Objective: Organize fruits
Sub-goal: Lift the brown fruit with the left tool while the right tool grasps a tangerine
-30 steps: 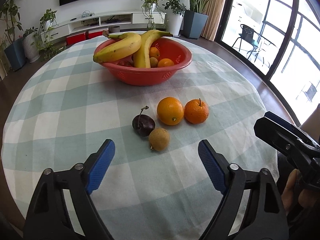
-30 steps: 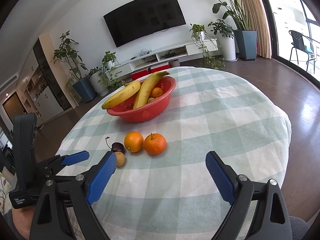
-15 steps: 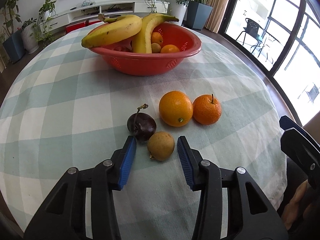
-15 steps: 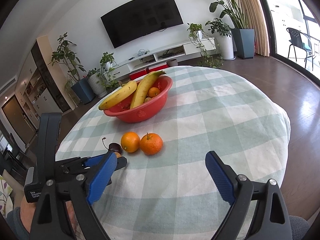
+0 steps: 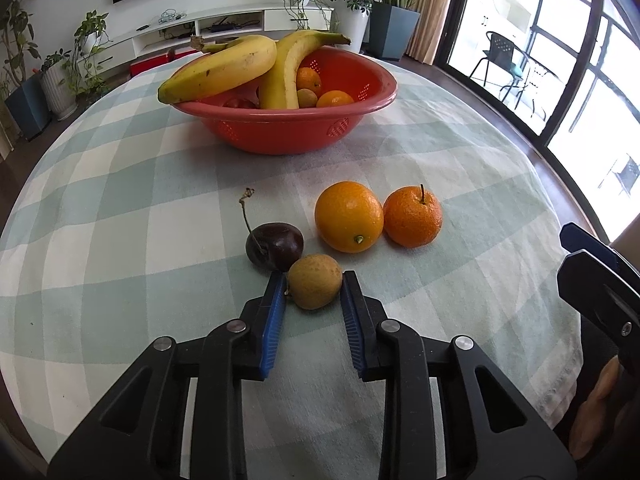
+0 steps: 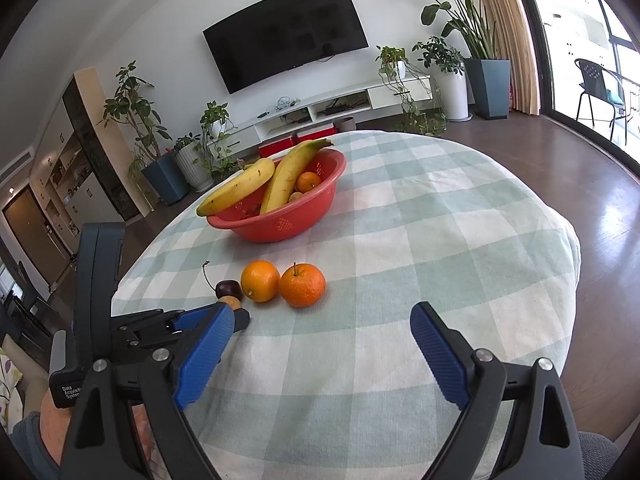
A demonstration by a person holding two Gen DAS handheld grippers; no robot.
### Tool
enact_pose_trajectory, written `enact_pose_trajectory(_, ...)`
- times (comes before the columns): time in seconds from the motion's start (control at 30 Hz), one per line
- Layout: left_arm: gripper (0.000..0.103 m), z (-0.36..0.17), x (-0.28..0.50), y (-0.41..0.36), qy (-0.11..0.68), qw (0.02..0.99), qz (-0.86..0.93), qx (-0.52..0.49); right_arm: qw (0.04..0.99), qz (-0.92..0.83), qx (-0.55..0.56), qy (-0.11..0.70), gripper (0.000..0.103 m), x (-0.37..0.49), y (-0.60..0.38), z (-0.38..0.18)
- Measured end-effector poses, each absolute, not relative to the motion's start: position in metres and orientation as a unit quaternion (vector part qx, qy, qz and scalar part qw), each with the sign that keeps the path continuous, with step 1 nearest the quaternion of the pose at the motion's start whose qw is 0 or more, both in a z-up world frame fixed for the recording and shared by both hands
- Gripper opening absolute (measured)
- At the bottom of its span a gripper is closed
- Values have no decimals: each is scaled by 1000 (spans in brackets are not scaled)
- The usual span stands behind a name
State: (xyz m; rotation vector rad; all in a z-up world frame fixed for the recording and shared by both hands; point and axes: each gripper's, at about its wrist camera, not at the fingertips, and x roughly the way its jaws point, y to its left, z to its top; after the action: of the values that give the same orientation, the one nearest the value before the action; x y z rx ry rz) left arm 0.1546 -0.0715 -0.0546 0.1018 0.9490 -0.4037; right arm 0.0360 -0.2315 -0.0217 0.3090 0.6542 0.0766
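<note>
A small brown round fruit (image 5: 315, 286) lies on the checked tablecloth, and my left gripper (image 5: 313, 281) is shut on it, a blue pad pressed against each side. A dark plum with a stem (image 5: 274, 245) touches the fruit's far left side. Beyond them sit an orange (image 5: 349, 216) and a stemmed tangerine (image 5: 413, 216), side by side. The red bowl (image 5: 280, 132) farther back holds two bananas (image 5: 224, 68) and small fruits. My right gripper (image 6: 322, 312) hovers open and empty over the near cloth, right of the left gripper (image 6: 240, 317).
The round table (image 5: 120, 208) falls away at its edges to a dark wood floor. One finger of the right gripper (image 5: 580, 240) shows at the right edge of the left wrist view. Potted plants, a TV wall and glass doors stand well beyond the table.
My left gripper moved forward and down to the small brown fruit and its jaws closed from wide apart onto it. The right gripper stayed still and open.
</note>
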Motion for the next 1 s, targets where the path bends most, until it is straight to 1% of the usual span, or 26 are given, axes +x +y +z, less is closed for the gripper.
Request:
enact_pose_trajectory(0.3,26,-46,141,-64,441,873,-204,50,932,38,142,331,90,40,-230,-24)
enact_pose_trajectory(0.4,26,-45,128,-54,439,873,-206,48,924,45,136,353,90,51,-229,-26)
enact_pose_trajectory(0.47,26,-43,119,-46,438,874,-206,43,918,45,114,377,88,63,-226,-29)
enact_pose_trajectory(0.63,26,-38,101,-30,433,878,-203,27,908,56,57,412,76,98,-213,-34)
enact_pose_trajectory(0.8,26,-38,92,-21,431,879,-203,15,902,65,21,426,73,120,-203,-37)
enact_pose_trajectory(1.0,26,-41,90,-18,434,877,-208,9,893,73,9,443,69,131,-198,-47)
